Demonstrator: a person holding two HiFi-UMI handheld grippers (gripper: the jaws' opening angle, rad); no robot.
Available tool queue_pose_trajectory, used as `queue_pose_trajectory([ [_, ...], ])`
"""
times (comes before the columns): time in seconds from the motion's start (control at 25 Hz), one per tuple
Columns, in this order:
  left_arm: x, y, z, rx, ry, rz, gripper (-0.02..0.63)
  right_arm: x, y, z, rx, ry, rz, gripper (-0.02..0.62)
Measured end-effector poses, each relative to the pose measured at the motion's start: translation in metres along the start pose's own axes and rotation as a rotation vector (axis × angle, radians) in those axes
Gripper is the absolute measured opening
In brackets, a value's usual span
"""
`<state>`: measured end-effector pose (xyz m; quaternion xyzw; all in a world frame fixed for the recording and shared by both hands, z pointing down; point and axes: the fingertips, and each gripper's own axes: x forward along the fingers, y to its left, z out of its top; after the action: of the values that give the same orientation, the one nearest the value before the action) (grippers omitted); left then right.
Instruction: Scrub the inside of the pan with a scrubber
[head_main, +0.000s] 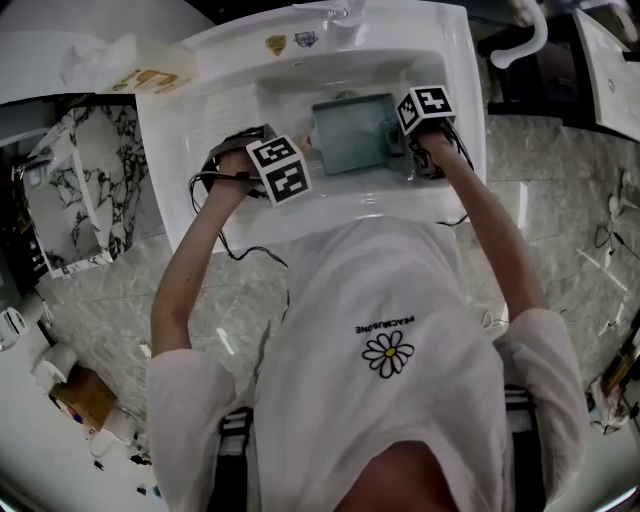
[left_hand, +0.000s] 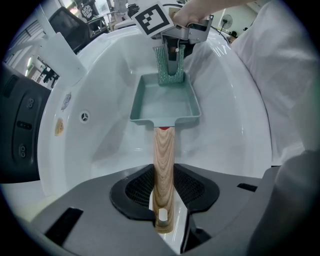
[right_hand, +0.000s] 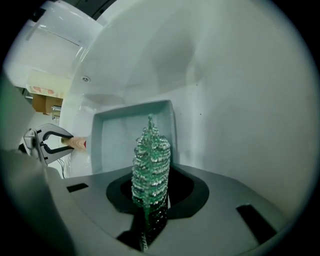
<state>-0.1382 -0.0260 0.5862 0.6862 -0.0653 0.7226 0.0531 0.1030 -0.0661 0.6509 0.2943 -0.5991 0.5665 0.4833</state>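
A square pale-green pan (head_main: 352, 132) (left_hand: 165, 104) (right_hand: 131, 136) with a wooden handle (left_hand: 163, 172) lies in the white sink (head_main: 420, 70). My left gripper (left_hand: 164, 210) (head_main: 262, 160) is shut on that handle, at the pan's left in the head view. In my right gripper (right_hand: 150, 210) (head_main: 405, 135), a glittery green mesh scrubber (right_hand: 150, 170) (left_hand: 169, 67) is clamped and stands upright between the jaws. It reaches over the pan's right rim, its tip at or just inside the pan's edge.
The sink's faucet (head_main: 340, 12) is at the far rim, and an overflow hole (left_hand: 85, 116) marks the basin wall. A box of wipes (head_main: 150, 72) rests on the counter at the far left. Marble floor lies on both sides of the person.
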Motion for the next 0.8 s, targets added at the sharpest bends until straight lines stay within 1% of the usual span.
queue_pose_trajectory([
  [0.28,0.0,0.001,0.0,-0.002,0.003,0.01,0.127,0.009,0.006,0.002,0.012,-0.018,-0.001,0.063],
  [0.6,-0.001,-0.001,-0.002,0.0,0.0,0.012,0.127,0.012,0.012,-0.003,0.058,-0.023,0.041,0.064],
  [0.68,-0.001,-0.001,-0.003,0.0,0.001,0.012,0.127,0.013,0.018,-0.004,0.056,-0.027,0.048,0.064],
  [0.8,-0.001,-0.001,-0.003,0.0,0.004,0.009,0.127,0.015,0.035,-0.004,0.046,-0.027,0.082,0.063],
])
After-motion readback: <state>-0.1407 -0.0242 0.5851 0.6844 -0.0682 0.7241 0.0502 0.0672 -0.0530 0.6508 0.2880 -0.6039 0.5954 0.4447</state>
